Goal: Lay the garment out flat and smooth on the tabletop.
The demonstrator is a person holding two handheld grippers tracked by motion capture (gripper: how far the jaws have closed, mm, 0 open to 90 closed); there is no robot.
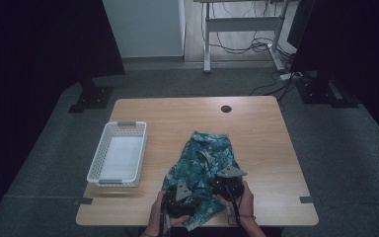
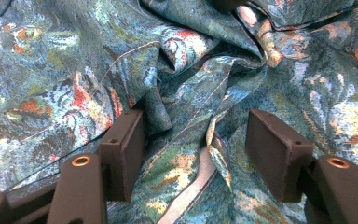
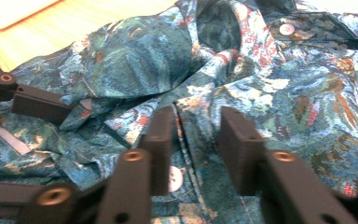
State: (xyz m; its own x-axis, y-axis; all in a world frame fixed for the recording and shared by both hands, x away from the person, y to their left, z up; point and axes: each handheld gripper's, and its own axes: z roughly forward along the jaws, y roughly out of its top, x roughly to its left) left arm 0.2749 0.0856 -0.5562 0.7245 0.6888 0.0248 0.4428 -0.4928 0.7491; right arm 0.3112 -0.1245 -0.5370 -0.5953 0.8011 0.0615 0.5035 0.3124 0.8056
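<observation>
Item under handling: a patterned teal shirt [image 1: 203,160], lying crumpled on the worktop [image 1: 256,128] from its centre down to the near edge, right of the middle. A white basket [image 1: 98,158] stands well apart near the left edge and holds nothing that can be made out.

Left gripper [image 2: 196,140]: jaws stand wide, set down over a raised fold of the shirt. Cloth lies between the pads, but neither pad presses on it, so there is no grip on this side. In the high view this gripper [image 1: 180,197] sits at the near edge, on the shirt's lower left part.

Right gripper [image 3: 196,135]: jaws stand narrow, astride the buttoned front edge of the shirt, with a button [image 3: 174,178] just beside the left pad. A gap shows on either side of the seam; the pads do not appear to clamp it, and no firm hold can be confirmed. The other gripper shows at the left of this view, resting on the cloth.

Assessment: the step in hand is taking hold of the shirt at two points, probably ahead of spreading or folding it.

Next move calls for: closing the right jaws fully on the front edge, closing the left jaws on the fold beneath them, and checking that each takes one layer and not a bunched handful before any lift.
</observation>
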